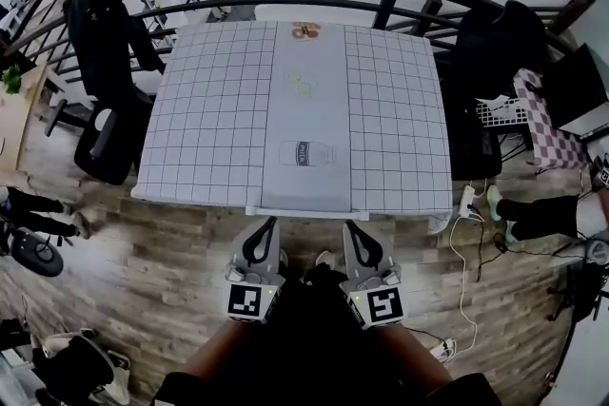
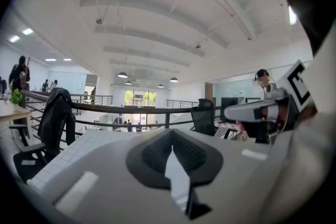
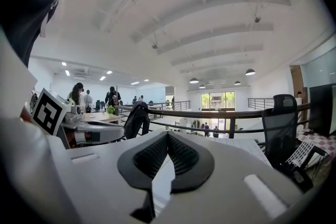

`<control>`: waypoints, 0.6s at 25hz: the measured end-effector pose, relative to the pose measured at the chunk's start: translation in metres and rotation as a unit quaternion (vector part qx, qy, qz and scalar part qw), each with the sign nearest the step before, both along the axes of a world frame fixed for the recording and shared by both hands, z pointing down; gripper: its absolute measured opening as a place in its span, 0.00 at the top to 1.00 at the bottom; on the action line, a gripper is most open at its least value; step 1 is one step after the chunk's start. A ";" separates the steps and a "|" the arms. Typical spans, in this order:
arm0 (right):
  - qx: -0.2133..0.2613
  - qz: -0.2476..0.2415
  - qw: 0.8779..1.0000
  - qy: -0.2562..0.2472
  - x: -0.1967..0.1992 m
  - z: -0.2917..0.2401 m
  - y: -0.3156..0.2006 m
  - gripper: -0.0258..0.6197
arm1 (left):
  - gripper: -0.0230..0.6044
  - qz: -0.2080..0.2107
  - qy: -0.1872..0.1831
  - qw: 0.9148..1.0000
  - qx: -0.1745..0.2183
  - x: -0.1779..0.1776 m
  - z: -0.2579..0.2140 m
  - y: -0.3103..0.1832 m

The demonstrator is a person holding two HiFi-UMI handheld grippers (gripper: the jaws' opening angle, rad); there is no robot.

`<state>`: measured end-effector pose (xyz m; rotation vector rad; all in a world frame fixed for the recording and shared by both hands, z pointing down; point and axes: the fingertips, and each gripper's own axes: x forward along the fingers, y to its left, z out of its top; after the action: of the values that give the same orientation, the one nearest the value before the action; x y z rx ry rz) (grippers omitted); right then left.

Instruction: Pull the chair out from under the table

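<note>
Left gripper (image 1: 265, 223) and right gripper (image 1: 351, 226) are both pinched shut on nothing, hovering at the table's (image 1: 219, 109) near edge. Probably just lining up, since the black office chair (image 1: 107, 133) sits off left.

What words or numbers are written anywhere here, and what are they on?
Nothing reads clearly.
Bottle drawing on the table: dark label, letters too small to read.
Left gripper and right gripper: black-and-white square marker patterns, no words.
</note>
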<state>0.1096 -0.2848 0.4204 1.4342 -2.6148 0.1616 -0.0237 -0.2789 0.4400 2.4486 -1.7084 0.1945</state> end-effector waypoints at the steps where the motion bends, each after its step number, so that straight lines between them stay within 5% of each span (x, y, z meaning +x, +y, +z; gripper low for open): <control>1: -0.005 0.003 1.000 -0.001 0.000 0.001 -0.003 0.96 | 0.95 0.004 0.002 1.000 -0.002 -0.001 0.000 -0.004; 6: -0.032 0.015 0.999 0.009 0.003 0.009 -0.012 0.96 | 0.95 0.029 -0.024 0.999 -0.019 -0.008 0.014 -0.019; 10: -0.038 -0.028 0.996 0.073 -0.005 0.043 0.006 0.96 | 0.95 0.066 -0.050 0.996 -0.044 -0.004 0.044 -0.004; 15: -0.071 -0.091 0.986 0.118 -0.011 0.064 -0.036 0.96 | 0.95 0.205 -0.072 0.971 -0.101 0.030 0.068 -0.023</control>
<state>0.0985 -0.3203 0.4843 1.0893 -2.4688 0.1439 0.0062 -0.3015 0.5076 2.6498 -1.1361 0.5753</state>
